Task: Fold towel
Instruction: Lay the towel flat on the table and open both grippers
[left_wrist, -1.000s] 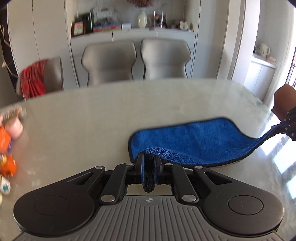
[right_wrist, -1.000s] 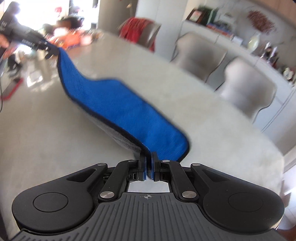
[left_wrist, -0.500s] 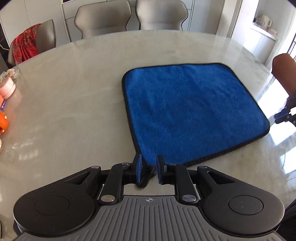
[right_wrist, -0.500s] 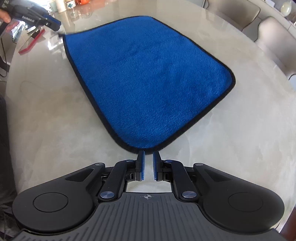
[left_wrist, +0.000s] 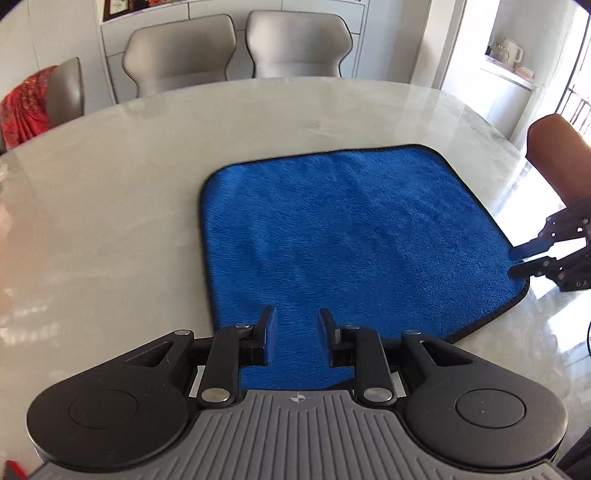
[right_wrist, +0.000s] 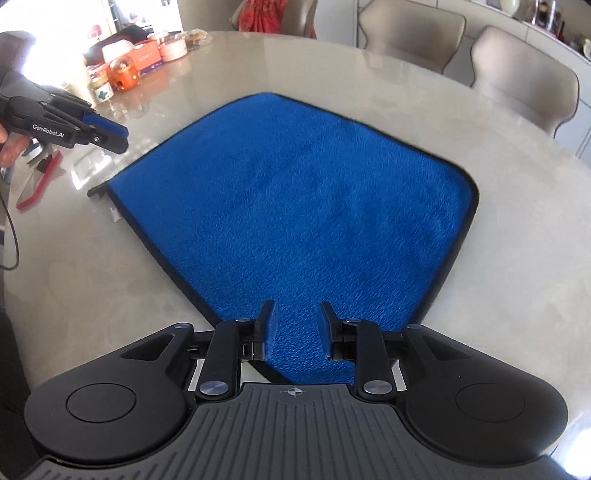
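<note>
A blue towel (left_wrist: 332, 240) with a dark hem lies flat on the pale marble table (left_wrist: 110, 221). My left gripper (left_wrist: 297, 321) hovers over the towel's near left corner; its jaws are opening, the cloth lies below them and the pads do not press on it. My right gripper (right_wrist: 295, 314) stands the same way over the near right corner of the towel (right_wrist: 295, 206), jaws opening and apart. Each gripper shows in the other's view: the right gripper (left_wrist: 517, 260) at the towel's right edge, the left gripper (right_wrist: 114, 138) above the left corner.
Grey chairs (left_wrist: 295, 44) stand behind the table, one draped with a red cloth (left_wrist: 26, 107). Jars and boxes (right_wrist: 125, 62) crowd the far left of the table, and a red-edged flat item (right_wrist: 38, 181) lies near the left gripper. A person's forearm (left_wrist: 554, 158) reaches in from the right.
Both grippers held the towel's corners lifted, then came down and laid it flat. Both pairs of jaws have opened and let go of the cloth.
</note>
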